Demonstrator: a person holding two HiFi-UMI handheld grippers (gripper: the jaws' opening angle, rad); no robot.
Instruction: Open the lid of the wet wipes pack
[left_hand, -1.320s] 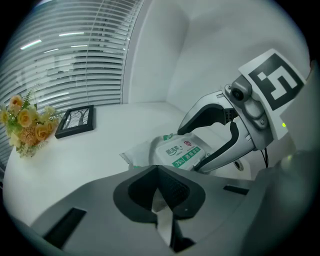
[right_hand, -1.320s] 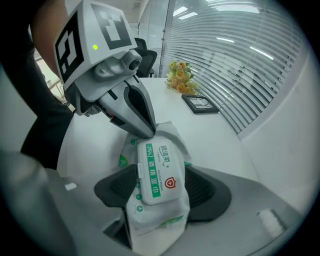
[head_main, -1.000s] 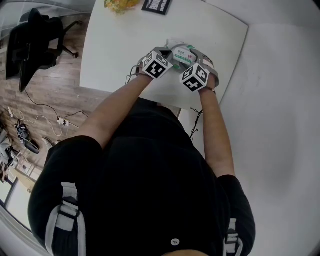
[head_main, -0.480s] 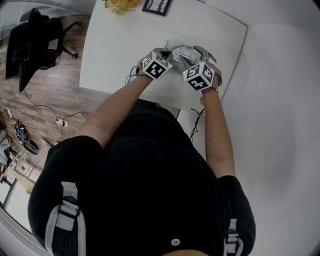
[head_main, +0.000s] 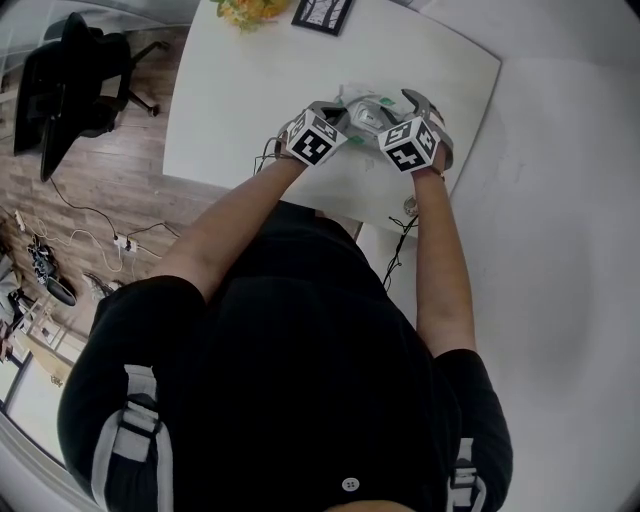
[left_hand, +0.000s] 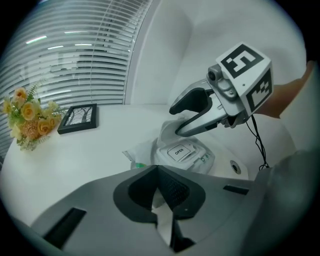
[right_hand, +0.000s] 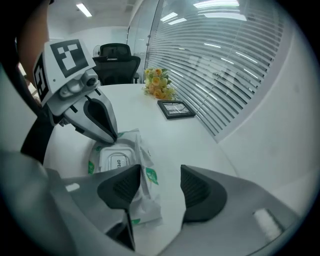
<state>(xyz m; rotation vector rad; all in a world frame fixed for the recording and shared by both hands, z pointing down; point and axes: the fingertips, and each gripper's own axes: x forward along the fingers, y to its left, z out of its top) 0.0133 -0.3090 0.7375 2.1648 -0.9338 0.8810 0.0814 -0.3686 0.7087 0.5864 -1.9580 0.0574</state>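
The left gripper (left_hand: 158, 171) angles down, its fingers closed on the wrapper edge of the wet wipes pack (right_hand: 117, 160), which lies on the white surface (right_hand: 150, 107). The right gripper (right_hand: 160, 176) has its fingers wide and pinches nothing. They have just been narrowing, and the gripper has slid sideways off the pack since a second ago.

Two hand-held grippers (right_hand: 111, 135) (left_hand: 175, 121), one wipes pack (right_hand: 117, 160)

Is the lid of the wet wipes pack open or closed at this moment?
Closed. The white lid lies flat on the wet wipes pack, its OPEN label facing up, in both gripper views.
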